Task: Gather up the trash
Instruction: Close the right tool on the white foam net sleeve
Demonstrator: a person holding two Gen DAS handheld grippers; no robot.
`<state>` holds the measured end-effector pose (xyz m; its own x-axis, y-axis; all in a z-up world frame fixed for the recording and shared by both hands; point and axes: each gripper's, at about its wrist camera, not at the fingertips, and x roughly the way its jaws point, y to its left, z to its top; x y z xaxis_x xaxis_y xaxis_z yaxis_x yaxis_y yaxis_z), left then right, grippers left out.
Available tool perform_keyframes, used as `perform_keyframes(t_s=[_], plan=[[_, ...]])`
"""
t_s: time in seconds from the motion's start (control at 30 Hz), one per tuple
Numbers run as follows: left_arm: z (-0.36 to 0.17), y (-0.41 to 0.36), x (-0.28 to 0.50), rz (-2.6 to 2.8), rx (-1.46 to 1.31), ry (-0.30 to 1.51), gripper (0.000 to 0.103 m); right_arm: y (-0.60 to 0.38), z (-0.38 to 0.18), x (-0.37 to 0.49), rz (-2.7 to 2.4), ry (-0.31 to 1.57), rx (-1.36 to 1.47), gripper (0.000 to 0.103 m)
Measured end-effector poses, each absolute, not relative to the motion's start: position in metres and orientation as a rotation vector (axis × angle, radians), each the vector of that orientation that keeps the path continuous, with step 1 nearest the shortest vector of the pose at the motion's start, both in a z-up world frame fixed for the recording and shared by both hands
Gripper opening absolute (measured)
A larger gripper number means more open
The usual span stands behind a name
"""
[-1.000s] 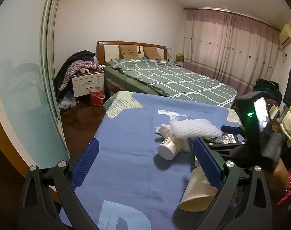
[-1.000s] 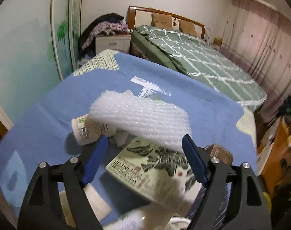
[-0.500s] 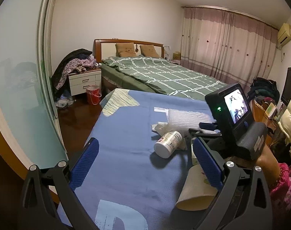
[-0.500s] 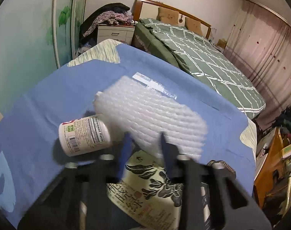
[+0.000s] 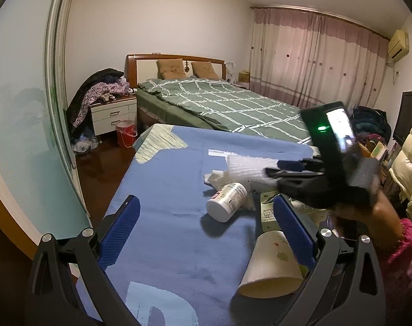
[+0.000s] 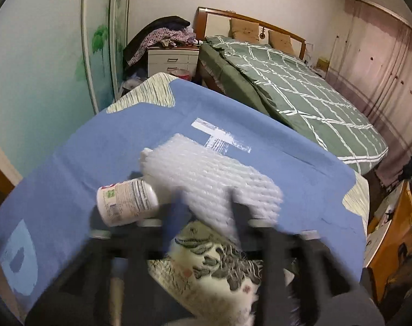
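**Right gripper on the foam wrap, left gripper wide apart**

Your right gripper has its fingers closed onto the near edge of the white foam wrap, which sits at the middle of the blue table cover; the fingers are blurred, but the left wrist view shows them pinching the sheet from the right. Just left of the wrap, touching it, a white pill bottle lies on its side with its base toward you. Crumpled white tissue lies just beyond the bottle. A printed green-and-white carton lies flat near you, under the gripper. A tan paper cup lies tipped over at the near right. Your left gripper hovers over the near part of the cover, jaws spread wide with nothing between them. Beyond the table stands a bed with a green checked quilt; a red bucket sits on the floor at far left.
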<state>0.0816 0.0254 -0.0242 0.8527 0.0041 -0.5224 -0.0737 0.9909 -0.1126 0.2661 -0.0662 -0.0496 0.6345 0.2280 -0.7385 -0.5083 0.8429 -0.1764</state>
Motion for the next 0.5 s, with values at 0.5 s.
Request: perform_keyframes(t_s=[0.5], plan=[[-0.027, 0.034, 0.086, 0.037, -0.152, 0.559, 0.098, -0.031, -0.083, 0.29, 0.423, 0.835, -0.676, 0.049]])
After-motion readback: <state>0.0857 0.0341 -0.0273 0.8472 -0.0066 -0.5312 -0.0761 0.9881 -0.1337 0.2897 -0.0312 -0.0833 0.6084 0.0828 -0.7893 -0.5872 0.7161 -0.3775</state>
